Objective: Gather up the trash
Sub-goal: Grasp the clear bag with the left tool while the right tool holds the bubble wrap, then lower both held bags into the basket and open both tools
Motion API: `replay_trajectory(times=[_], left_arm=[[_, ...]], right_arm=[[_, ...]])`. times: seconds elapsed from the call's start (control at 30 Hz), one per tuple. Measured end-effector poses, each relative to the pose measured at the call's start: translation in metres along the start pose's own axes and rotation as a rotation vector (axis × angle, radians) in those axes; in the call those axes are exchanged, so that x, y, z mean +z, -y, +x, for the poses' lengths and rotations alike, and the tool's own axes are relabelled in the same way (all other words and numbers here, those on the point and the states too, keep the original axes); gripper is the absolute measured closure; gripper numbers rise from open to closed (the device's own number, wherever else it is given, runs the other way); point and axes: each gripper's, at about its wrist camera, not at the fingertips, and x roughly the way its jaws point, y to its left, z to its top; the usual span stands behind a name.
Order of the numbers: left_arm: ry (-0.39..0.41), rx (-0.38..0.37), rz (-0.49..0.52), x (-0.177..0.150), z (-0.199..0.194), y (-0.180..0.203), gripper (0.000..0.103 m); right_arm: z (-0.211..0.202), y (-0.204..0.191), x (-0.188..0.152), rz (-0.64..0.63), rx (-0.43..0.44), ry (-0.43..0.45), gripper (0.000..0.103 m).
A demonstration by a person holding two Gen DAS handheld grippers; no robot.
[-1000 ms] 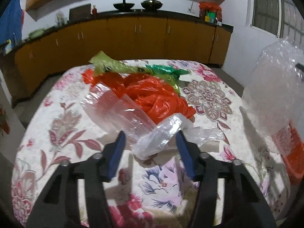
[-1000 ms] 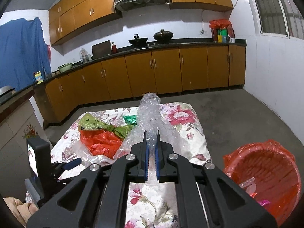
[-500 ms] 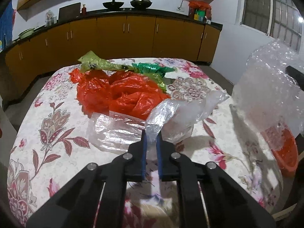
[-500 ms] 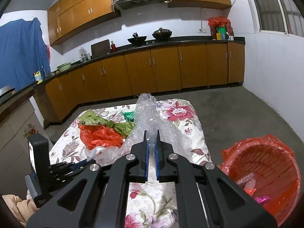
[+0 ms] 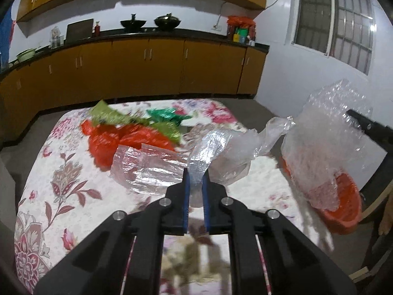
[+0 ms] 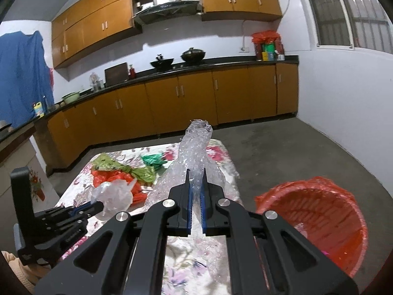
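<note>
My left gripper [image 5: 195, 175] is shut on a clear plastic bag [image 5: 228, 147] and holds it above the floral table [image 5: 61, 184]. It also shows in the right wrist view [image 6: 98, 205] with the bag [image 6: 114, 194]. My right gripper [image 6: 195, 172] is shut on a sheet of bubble wrap [image 6: 196, 145], held up at the table's right side; the wrap shows in the left wrist view [image 5: 326, 132]. An orange bin [image 6: 316, 221] lined with a red bag stands on the floor to the right, also seen in the left wrist view [image 5: 343, 204].
On the table lie a red plastic bag [image 5: 118, 137], a light green wrapper [image 5: 110, 115], a dark green wrapper [image 5: 164, 115] and a flat clear bag [image 5: 145, 169]. Wooden cabinets [image 6: 196, 98] line the far wall. Bare floor [image 6: 294, 152] lies right of the table.
My left gripper closed on the clear bag and lifted it off the table, moving right. My right gripper carried the bubble wrap a little toward the bin.
</note>
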Motion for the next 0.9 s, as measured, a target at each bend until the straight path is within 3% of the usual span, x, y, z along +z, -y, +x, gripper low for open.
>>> replay_trajectory(times=[0.43, 0.9], left_arm=[[0.022, -0.137, 0.04, 0.023, -0.015, 0.069, 0.092], [0.013, -0.255, 0.107, 0.033, -0.008, 0.139, 0.092]], right_arm=[[-0.036, 0.056, -0.007, 0.075, -0.128, 0.038, 0.097], [-0.053, 0.102, -0.015, 0.147, -0.208, 0.056, 0.097]])
